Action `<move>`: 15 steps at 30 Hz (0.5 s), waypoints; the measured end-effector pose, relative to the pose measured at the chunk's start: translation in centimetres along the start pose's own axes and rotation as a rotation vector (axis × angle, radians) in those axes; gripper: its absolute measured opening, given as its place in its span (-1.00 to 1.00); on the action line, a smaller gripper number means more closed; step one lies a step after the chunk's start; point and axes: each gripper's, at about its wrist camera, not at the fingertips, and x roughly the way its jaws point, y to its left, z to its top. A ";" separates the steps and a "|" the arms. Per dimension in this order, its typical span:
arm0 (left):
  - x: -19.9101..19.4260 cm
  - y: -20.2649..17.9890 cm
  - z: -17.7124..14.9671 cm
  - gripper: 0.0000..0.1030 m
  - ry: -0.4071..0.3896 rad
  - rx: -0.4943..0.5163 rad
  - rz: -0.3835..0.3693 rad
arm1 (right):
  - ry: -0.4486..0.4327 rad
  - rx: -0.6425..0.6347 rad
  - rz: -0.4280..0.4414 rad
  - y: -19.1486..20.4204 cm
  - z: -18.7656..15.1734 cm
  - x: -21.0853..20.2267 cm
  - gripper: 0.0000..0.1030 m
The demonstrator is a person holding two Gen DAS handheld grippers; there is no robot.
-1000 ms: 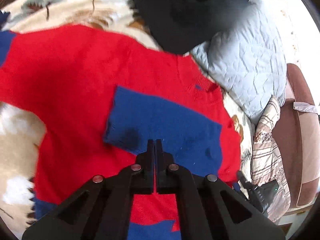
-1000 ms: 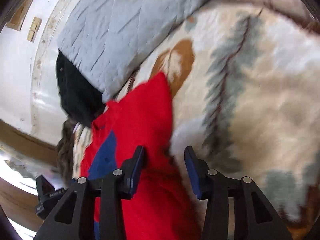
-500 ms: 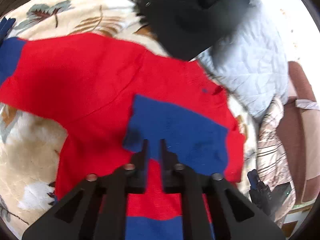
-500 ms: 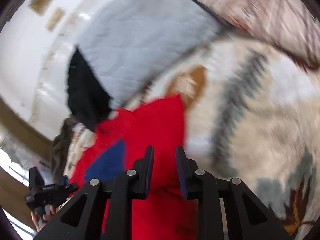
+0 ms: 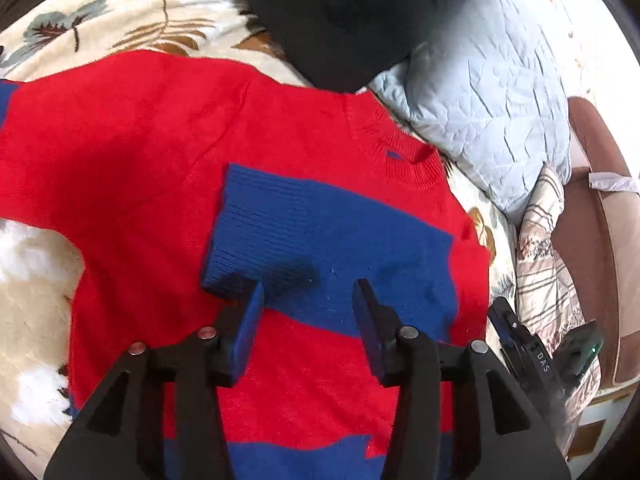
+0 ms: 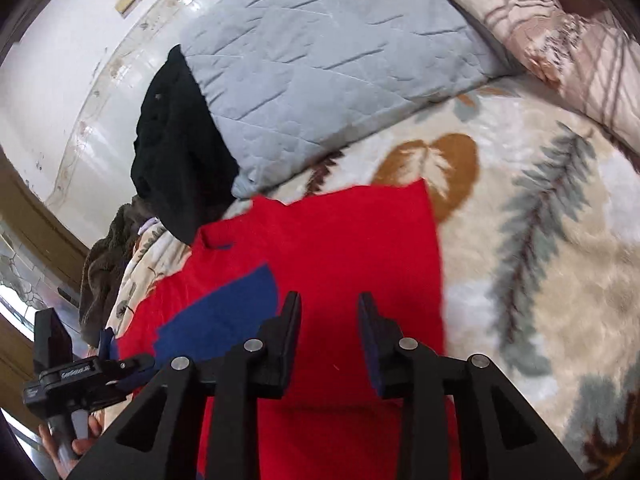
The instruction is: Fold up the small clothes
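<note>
The red sweater [image 5: 168, 168] lies flat on a leaf-patterned blanket [image 5: 132, 20] that covers the bed. One sleeve is folded across the chest, so its blue cuff [image 5: 320, 236] rests on the red body just below the ribbed collar [image 5: 404, 160]. A blue band runs along the lower hem, near the bottom of the left wrist view. The other sleeve stretches out to the left, and its blue end reaches the edge of that view.

The left gripper [image 5: 308, 300] hangs just above the folded blue cuff with its jaws spread apart, and nothing is between them. The right gripper [image 6: 328, 312] is also released, jaws apart, over the red cloth near the straight right edge of the sweater [image 6: 340, 248].

To the right of that edge the blanket [image 6: 540, 260] lies bare and wide. Above the collar the room is tight: a black garment [image 5: 348, 12] almost touches the shoulder, and a grey quilted pillow [image 5: 488, 88] lies just beside it. Beyond the pillow there is a plaid cushion [image 5: 544, 248]; beyond that a brown piece of furniture [image 5: 592, 208].
</note>
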 end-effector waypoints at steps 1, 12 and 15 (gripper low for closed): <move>0.4 0.2 -0.1 -0.01 0.006 -0.002 0.028 | 0.061 0.015 -0.041 -0.5 -0.3 1.5 -0.07; -4.3 5.1 1.9 -0.01 -0.064 -0.071 0.010 | 0.058 -0.177 0.029 9.9 -3.5 3.6 -0.08; -7.2 9.1 3.6 0.00 -0.114 -0.116 0.079 | 0.118 -0.213 0.027 12.0 -5.3 6.1 -0.01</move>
